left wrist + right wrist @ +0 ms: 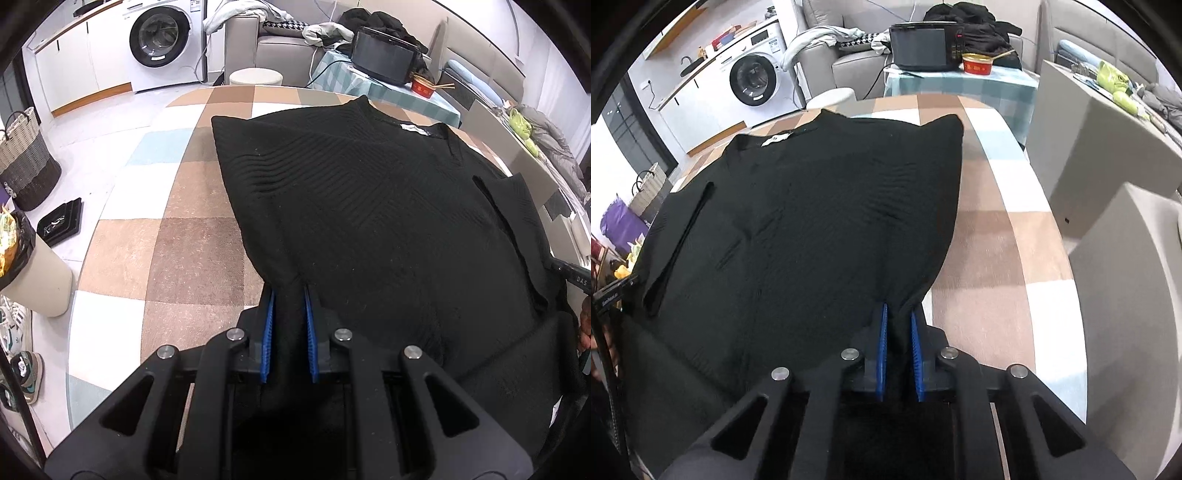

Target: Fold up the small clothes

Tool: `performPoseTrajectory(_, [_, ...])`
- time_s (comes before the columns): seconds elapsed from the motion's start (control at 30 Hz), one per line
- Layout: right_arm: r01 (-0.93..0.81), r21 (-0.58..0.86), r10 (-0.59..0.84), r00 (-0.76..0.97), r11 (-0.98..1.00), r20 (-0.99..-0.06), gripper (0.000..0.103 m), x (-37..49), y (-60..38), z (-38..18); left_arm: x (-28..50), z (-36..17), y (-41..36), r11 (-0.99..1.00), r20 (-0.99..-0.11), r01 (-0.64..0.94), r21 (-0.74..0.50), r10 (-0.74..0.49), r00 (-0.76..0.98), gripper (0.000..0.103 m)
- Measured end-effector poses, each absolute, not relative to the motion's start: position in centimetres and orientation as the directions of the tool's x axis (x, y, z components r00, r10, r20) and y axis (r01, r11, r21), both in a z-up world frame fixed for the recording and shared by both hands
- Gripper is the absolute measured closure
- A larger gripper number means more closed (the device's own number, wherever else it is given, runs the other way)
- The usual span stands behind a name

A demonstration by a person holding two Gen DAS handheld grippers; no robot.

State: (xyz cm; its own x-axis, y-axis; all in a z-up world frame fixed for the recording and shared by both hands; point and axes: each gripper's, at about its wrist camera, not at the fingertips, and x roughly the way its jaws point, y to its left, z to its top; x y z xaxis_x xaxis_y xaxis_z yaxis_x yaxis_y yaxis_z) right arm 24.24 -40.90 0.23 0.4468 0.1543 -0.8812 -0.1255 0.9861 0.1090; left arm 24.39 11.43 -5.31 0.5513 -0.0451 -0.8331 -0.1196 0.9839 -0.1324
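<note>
A black ribbed knit top (369, 206) lies spread on a table covered with a checked cloth (192, 236), its neck and white label (413, 129) at the far end. My left gripper (289, 295) is shut on the near left corner of its hem, fabric pinched between the blue pads (269, 332). In the right wrist view the same top (812, 221) fills the left half. My right gripper (898, 310) is shut on the near right hem corner, cloth bunched between its blue pads (882, 350). The other gripper's black body (572, 273) shows at the right edge.
The table's left edge drops to a floor with a woven basket (26, 162), a bin (33, 266) and shoes (22, 365). Beyond the far end stand a round stool (255, 76), a washing machine (162, 40) and a side table with a black appliance (384, 55). Grey furniture (1108, 155) flanks the right.
</note>
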Motion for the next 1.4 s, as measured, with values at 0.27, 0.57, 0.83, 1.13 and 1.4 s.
performPoseTrajectory(0.27, [-0.104,0.096,0.133,0.457,0.990,-0.879,0.084,26.3,-40.8,0.4,25.3,-4.8,11.4,0.979,-0.826,-0.159,-0.127,-0.015,0.563,0.090])
performPoseTrajectory(0.57, [-0.100,0.150,0.180,0.505,0.984,-0.845,0.029,19.8,-42.3,4.3,19.6,-1.1,12.2,0.979,-0.775,-0.166,-0.121,0.011,0.632,0.034])
performPoseTrajectory(0.83, [-0.107,0.211,0.235,0.522,0.972,-0.820,0.011,11.7,-43.3,6.5,11.6,1.1,13.3,0.973,-0.729,-0.203,-0.109,0.060,0.682,0.013])
performPoseTrajectory(1.13, [-0.105,0.253,0.273,0.444,0.962,-0.854,0.007,6.5,-43.7,5.0,5.1,-0.2,15.4,0.956,-0.747,-0.268,-0.119,0.091,0.658,0.004])
performPoseTrajectory(1.4, [-0.084,0.331,0.336,0.404,0.940,-0.851,0.007,3.5,-44.8,3.4,3.3,-2.8,14.3,0.973,-0.787,-0.177,-0.147,-0.006,0.616,0.006])
